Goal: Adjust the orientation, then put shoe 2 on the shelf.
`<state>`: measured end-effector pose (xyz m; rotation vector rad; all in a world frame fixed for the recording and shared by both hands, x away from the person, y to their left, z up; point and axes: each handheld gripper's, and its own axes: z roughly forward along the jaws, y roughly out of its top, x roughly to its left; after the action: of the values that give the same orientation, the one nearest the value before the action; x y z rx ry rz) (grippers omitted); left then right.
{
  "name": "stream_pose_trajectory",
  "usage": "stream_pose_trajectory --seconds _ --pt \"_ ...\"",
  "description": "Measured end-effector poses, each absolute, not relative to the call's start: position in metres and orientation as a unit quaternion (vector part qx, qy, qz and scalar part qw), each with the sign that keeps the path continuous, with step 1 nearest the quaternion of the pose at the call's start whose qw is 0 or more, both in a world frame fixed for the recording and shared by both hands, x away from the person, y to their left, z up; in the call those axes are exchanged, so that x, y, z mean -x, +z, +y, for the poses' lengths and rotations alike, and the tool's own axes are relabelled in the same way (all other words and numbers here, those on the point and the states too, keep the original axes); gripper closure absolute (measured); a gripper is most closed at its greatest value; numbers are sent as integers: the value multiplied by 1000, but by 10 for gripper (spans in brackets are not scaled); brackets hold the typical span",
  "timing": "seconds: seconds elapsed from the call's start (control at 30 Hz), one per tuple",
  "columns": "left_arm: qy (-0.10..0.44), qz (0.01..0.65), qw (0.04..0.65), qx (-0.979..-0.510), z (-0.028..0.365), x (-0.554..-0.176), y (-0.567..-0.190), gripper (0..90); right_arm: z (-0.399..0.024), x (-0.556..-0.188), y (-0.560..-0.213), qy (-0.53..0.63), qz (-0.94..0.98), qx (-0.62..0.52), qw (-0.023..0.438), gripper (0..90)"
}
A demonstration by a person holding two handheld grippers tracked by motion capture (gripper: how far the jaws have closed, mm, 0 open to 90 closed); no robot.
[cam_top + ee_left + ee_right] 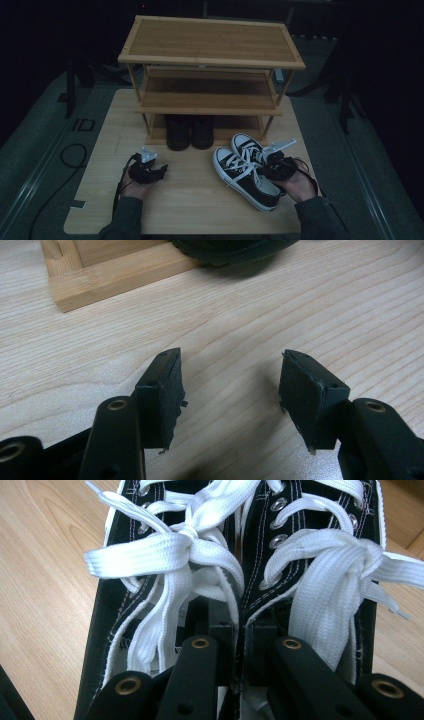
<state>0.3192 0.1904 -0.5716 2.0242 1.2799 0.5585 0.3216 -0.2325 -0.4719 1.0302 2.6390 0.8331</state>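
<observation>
Nearest the person, two sleeves come up from the bottom edge and are cut off there. The left gripper (148, 171) rests low over the bare wooden table (190, 205), and its jaws are spread wide with nothing between them. The right gripper (276, 167) is at the pair of black sneakers (247, 172) with white laces. One jaw sits inside each shoe, and the jaws pinch the two inner sides of the sneakers together. The laces (170, 555) hang over the jaws and hide most of the pads. The sneakers lie side by side on the right part of the table, toes pointing toward the wooden shoe rack (210, 60). Farther back, a dark pair of boots (190, 131) stands on the bottom shelf. They are hard to make out in the shadow. The room behind is too dark to see.
</observation>
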Motion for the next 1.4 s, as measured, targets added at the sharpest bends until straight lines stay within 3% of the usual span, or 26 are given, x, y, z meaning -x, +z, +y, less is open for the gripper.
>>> stream_pose_trajectory --seconds 1.4 --pt "214 490 334 -776 190 -320 -572 429 -218 -316 -436 292 920 -243 92 853"
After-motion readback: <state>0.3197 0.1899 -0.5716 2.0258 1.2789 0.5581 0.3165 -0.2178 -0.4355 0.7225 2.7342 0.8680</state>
